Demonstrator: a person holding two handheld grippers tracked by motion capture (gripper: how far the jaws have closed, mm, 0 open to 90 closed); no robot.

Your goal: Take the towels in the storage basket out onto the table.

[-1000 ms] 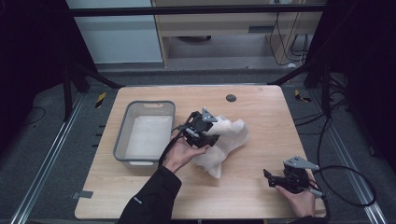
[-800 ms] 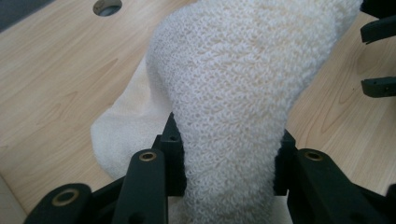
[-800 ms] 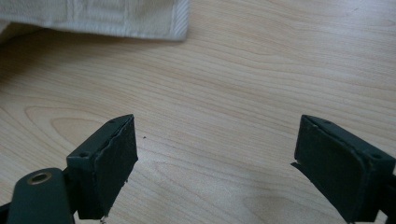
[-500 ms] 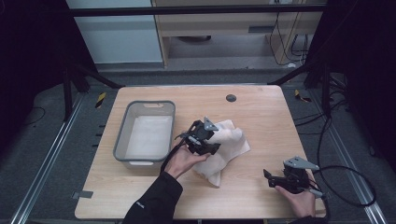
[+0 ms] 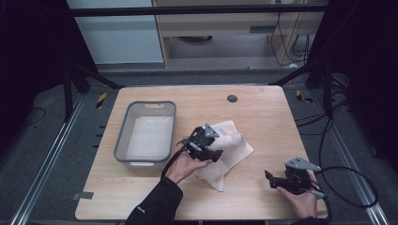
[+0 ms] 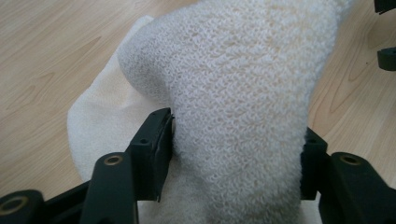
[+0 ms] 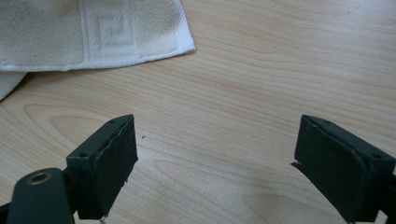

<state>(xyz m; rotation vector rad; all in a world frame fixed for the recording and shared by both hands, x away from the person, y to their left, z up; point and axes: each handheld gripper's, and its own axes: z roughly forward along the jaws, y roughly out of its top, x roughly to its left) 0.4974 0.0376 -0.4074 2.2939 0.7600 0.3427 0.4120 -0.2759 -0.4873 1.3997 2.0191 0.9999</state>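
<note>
A white terry towel (image 5: 232, 143) lies crumpled on the wooden table (image 5: 263, 117), right of centre. My left gripper (image 5: 217, 154) rests low on the towel's near-left part, pointing right. In the left gripper view a raised fold of the towel (image 6: 243, 93) stands between the jaws of my left gripper (image 6: 236, 135); the jaws have just been opening and stand wide, no longer clamping it. My right gripper (image 5: 270, 179) sits at the near right of the table, open with nothing between its jaws. In the right gripper view my right gripper (image 7: 215, 154) has a hemmed towel corner (image 7: 93, 32) ahead of it.
A grey plastic basin (image 5: 121, 140) with white cloth inside stands on the left of the table. A small dark round disc (image 5: 232, 98) sits near the far edge. Cables trail off the right side near my right hand.
My left gripper has sunk with the towel, which went from a lifted bunch to lying spread on the table. The right gripper has not moved.
</note>
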